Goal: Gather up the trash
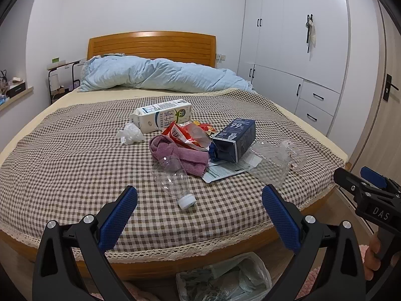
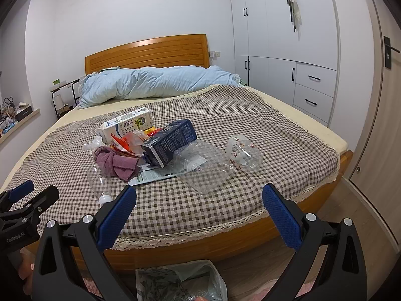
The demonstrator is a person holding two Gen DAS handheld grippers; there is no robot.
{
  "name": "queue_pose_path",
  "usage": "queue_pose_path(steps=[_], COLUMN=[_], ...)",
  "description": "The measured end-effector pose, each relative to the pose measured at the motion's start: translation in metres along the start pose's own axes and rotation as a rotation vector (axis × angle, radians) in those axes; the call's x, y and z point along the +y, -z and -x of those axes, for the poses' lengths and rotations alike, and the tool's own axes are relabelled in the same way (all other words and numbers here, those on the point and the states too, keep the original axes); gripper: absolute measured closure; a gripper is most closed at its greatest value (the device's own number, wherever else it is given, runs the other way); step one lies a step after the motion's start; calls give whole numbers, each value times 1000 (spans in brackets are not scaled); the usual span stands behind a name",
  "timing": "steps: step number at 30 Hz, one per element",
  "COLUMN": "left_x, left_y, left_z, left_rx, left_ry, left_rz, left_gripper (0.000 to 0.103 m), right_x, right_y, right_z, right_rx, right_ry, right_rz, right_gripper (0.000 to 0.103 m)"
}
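Checked brown-and-cream cloth covers the bed (image 1: 75, 155), and the trash lies in a loose heap near its middle. From the left wrist view, the left gripper (image 1: 199, 197) hangs above the foot of the bed with its blue-padded jaws spread wide and nothing between them. Just ahead of it lies a clear plastic bottle (image 1: 175, 180), white cap toward the camera, its base touching a mauve towel (image 1: 180, 153). Behind the towel sit red snack wrappers (image 1: 185, 135), a white milk carton (image 1: 163, 115) on its side and a crumpled white plastic wad (image 1: 131, 134). A dark blue box (image 1: 235, 139) rests on a printed paper sheet (image 1: 225, 170), beside a clear plastic tray (image 1: 270, 165). A bin lined with a plastic bag (image 1: 225, 278) stands on the floor below the bed edge. The right gripper (image 1: 361, 175) shows at the right edge.

From the right wrist view, the right gripper (image 2: 199, 197) is likewise wide open and empty, facing the clear tray (image 2: 203, 168) and a crushed clear bottle (image 2: 244, 153) beside it. The blue box (image 2: 168, 140) leans on the tray. The left gripper (image 2: 30, 190) appears at the left edge.
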State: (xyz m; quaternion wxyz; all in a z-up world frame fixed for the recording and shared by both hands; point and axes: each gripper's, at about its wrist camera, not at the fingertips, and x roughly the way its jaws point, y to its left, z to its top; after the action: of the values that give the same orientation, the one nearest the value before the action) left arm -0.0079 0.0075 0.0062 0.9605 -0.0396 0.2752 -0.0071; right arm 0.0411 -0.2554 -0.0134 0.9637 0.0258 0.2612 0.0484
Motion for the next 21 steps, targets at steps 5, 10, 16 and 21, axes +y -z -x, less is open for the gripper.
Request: queue_pose_path(steps=[5, 10, 16, 21], left_x=[0, 1, 1, 1], left_y=[0, 0, 0, 1], left_z=[0, 0, 0, 2], left_rx=[-1, -2, -7, -14], left_ry=[8, 5, 4, 3], left_rz=[5, 5, 1, -1], left_gripper=[6, 6, 6, 6], right_x=[0, 0, 0, 0], right_y=[-1, -1, -1, -2], right_z=[0, 0, 0, 1], right_rx=[-2, -1, -3, -6], right_ry=[1, 1, 1, 0], right_rz=[2, 2, 2, 3], right_gripper=[6, 6, 6, 6])
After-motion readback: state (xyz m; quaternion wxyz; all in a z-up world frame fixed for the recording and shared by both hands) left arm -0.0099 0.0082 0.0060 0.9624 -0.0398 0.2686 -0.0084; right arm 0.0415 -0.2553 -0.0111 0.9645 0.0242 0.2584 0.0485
